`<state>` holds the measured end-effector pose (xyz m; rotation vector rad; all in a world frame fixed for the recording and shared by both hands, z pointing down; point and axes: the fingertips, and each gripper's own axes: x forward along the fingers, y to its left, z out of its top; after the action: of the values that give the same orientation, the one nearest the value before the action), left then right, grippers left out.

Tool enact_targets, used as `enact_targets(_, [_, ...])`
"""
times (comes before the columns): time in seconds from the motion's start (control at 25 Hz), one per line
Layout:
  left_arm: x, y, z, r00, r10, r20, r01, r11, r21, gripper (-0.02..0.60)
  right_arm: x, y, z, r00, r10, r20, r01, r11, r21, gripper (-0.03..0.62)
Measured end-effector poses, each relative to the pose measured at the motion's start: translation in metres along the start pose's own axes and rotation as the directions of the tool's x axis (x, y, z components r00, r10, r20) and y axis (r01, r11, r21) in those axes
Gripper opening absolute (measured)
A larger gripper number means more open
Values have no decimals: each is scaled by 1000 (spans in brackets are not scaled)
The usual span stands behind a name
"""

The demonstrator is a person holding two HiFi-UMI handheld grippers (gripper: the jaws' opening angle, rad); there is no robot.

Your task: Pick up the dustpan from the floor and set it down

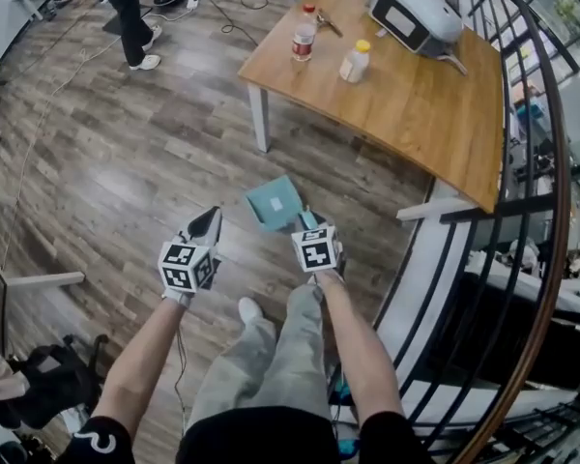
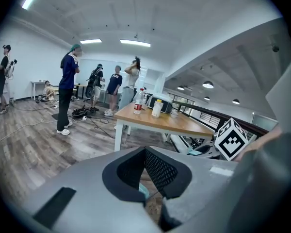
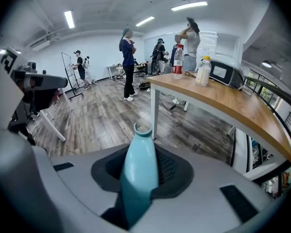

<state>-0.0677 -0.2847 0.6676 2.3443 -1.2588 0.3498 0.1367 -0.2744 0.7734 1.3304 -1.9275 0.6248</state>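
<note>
Right gripper (image 1: 304,225) pinches the teal dustpan (image 1: 274,204) by its grip end in the head view. The pan is tilted over the plank floor (image 1: 126,162), just ahead of the person's legs (image 1: 271,356); I cannot tell whether it touches the boards. Beside it hangs the left gripper (image 1: 210,224), jaws together and empty. Beyond the pan stands a wooden table (image 1: 435,104) with its white leg (image 1: 259,119) nearest. It carries a red-capped bottle (image 1: 304,35), a yellow-capped bottle (image 1: 356,61) and a white appliance (image 1: 416,13). A black railing (image 1: 551,162) curves along the right.

In the left gripper view the pads meet at their tips with nothing between them. A marker cube (image 2: 231,139) shows at the right, and standing people (image 2: 68,89) are past the table.

In the right gripper view the pads clamp the teal handle (image 3: 138,178), which stands up between them.
</note>
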Motion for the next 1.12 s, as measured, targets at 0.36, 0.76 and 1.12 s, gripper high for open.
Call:
enact_targets(0.36, [31,31,-33,999,21,-46,-21,1000,9,0,79,-9,-21,1000,-9,-24,9,1000,0,89])
enact_targets(0.76, [38,56,-59,998,38,-55,-40,999,-21,-2,118,3,-29,1000,-7,-19,7,1000,-20,90])
enact_targets(1.12, [36,56,-75,997,53,-63,-57,997,-61,-1,129,20,-22,1000,20,-24,-20,1000,-2,94])
